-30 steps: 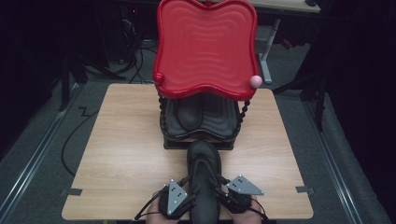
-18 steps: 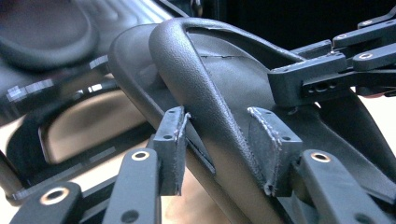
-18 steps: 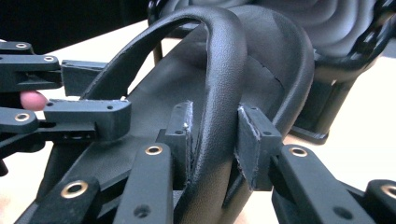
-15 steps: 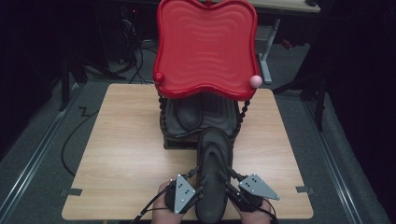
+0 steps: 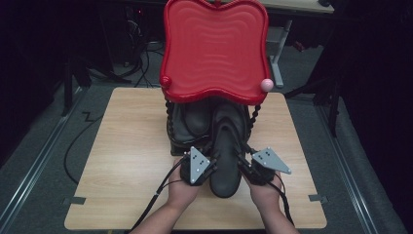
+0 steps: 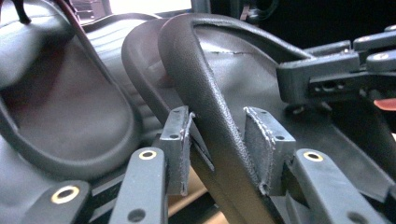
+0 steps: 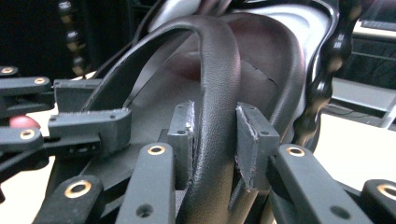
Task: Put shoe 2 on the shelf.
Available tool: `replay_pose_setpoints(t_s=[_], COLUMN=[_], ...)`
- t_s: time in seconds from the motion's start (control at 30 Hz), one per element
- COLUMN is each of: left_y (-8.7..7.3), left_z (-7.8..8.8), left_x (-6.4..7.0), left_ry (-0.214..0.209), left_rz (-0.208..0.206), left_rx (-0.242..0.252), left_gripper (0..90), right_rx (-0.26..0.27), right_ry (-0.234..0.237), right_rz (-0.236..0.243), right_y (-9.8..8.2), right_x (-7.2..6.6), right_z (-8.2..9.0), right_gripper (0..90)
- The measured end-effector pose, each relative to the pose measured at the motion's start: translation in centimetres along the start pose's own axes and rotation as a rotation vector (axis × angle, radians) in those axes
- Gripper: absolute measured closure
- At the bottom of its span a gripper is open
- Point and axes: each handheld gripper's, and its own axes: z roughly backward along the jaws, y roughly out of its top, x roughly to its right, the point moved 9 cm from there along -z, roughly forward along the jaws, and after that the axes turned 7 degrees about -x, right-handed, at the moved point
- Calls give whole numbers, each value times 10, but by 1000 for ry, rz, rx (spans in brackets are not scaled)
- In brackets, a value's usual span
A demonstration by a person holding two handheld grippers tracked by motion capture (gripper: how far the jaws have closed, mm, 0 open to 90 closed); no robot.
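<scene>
Both grippers (image 5: 210, 168) (image 5: 246, 168) clamp the black boot's (image 5: 225, 165) rim.

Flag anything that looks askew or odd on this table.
One black boot lies tipped out of the rack toward the table's near edge, its opening rim held by both grippers, while its mate sits inside under the red tray.

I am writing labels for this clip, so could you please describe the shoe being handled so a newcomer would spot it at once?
Start at the red tray-topped rack on the wooden table. Dark shoes sit beneath it; the one meant is the black shoe sticking out towards the person, unlike its tucked-in neighbour.
</scene>
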Motion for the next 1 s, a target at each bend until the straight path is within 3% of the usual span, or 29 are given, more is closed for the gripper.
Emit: replay_pose_setpoints(t_s=[0.13, 0.2, 0.3, 0.43, 0.57, 0.63, 0.7, 0.8, 0.9, 1.0], left_y=[5, 6, 4, 3, 6, 7, 7, 6, 6, 5], left_z=[-21, -29, -36, -42, -43, -44, -44, -44, -44, -45], left_x=[-11, -16, -19, -21, -19, -17, -17, -17, -18, -18], left_ry=[33, 48, 68, 94, 91, 101, 101, 107, 111, 115], left_rz=[-20, -9, 14, 23, 29, 8, 13, 21, 25, 28], left_rx=[-8, -2, 0, -3, 11, 12, 9, 5, 4, 1], left_gripper=[620, 622, 618, 620, 638, 652, 650, 652, 653, 653], right_rx=[19, 31, 56, 46, 34, 37, 50, 75, 68, 15], right_ry=[-31, -36, -56, -91, -91, -86, -93, -89, -50, -18], right_rz=[-6, -10, -16, -15, -23, -23, -24, -40, -55, -47], right_y=[12, 15, 20, 15, 11, 11, 11, 5, -13, -35], right_x=[11, 14, 20, 26, 30, 31, 32, 31, 20, 5], right_z=[-18, -22, -33, -47, -51, -47, -40, -16, 10, 27], right_gripper=[699, 699, 704, 709, 652, 584, 544, 527, 595, 751])
